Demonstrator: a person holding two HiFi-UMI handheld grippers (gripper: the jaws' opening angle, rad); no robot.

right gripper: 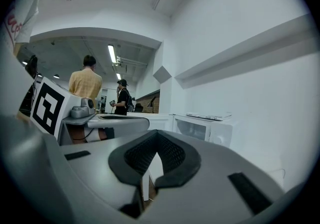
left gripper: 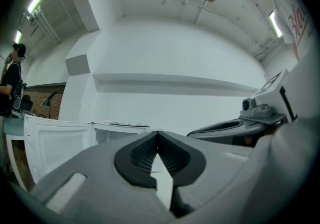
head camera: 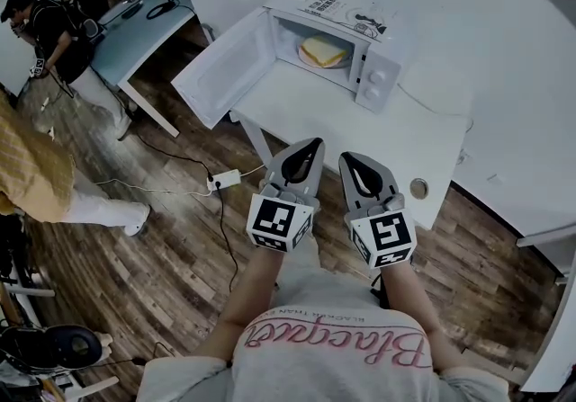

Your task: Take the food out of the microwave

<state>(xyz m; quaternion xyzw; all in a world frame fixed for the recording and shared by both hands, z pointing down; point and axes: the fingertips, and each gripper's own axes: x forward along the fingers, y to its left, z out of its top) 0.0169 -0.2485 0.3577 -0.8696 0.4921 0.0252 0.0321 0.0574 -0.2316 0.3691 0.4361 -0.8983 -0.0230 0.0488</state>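
A white microwave point(head camera: 378, 76) stands on a white table point(head camera: 360, 121) with its door point(head camera: 220, 67) swung open to the left. Inside lies the food point(head camera: 324, 51), a pale yellow sandwich-like piece on a plate. Both grippers hang side by side in front of the table's near edge, short of the microwave. My left gripper point(head camera: 310, 144) is shut with nothing in it, its pads meeting at the tip point(left gripper: 158, 133). My right gripper point(head camera: 349, 157) is likewise shut and empty point(right gripper: 157, 133). The microwave point(right gripper: 205, 128) shows ahead and to the right in the right gripper view.
Papers point(head camera: 346, 13) lie on top of the microwave. A small round object point(head camera: 418, 187) sits near the table's front right edge. A power strip point(head camera: 223, 180) and cables lie on the wooden floor. Two people point(head camera: 40, 184) stand at the left by a blue table point(head camera: 135, 31).
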